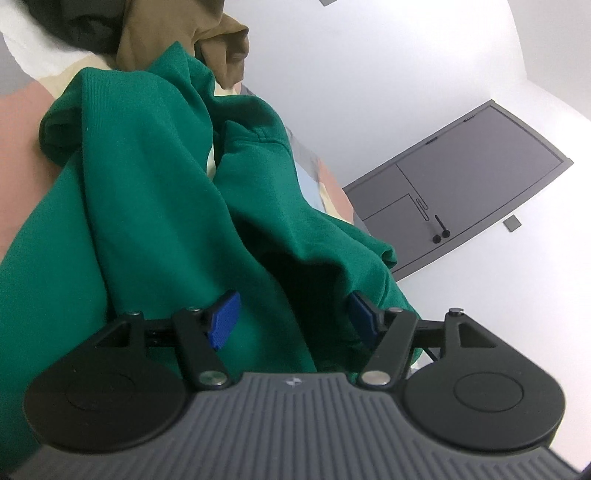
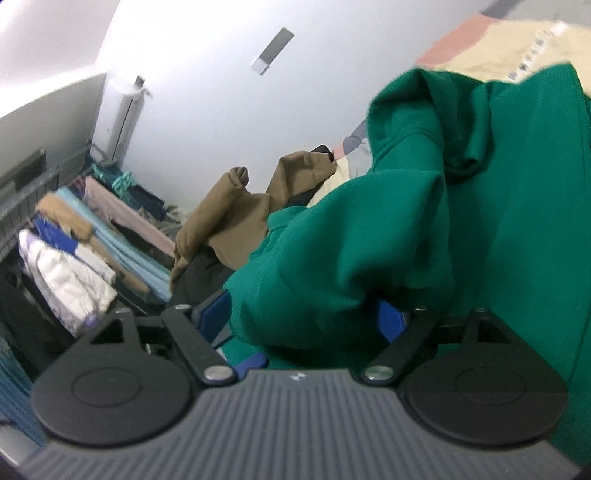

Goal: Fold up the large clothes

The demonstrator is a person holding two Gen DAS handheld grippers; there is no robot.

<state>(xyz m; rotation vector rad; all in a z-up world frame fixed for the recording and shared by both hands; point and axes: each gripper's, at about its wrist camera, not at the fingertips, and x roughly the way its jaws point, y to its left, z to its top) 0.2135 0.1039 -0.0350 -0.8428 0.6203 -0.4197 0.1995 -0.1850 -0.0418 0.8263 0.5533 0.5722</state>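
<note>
A large green sweatshirt lies crumpled on a bed cover with pink and cream patches. It fills most of the left wrist view. My left gripper stands wide, its blue pads on either side of a dark fold of the green cloth without pressing it. In the right wrist view the same green sweatshirt bulges between the jaws of my right gripper. Those jaws are spread wide too, and the cloth rests loose between them and partly hides the right pad.
A brown garment and something dark lie bunched beyond the green one, and the brown garment also shows in the right wrist view. Several folded clothes sit in a row at the left. A grey door is in the white wall.
</note>
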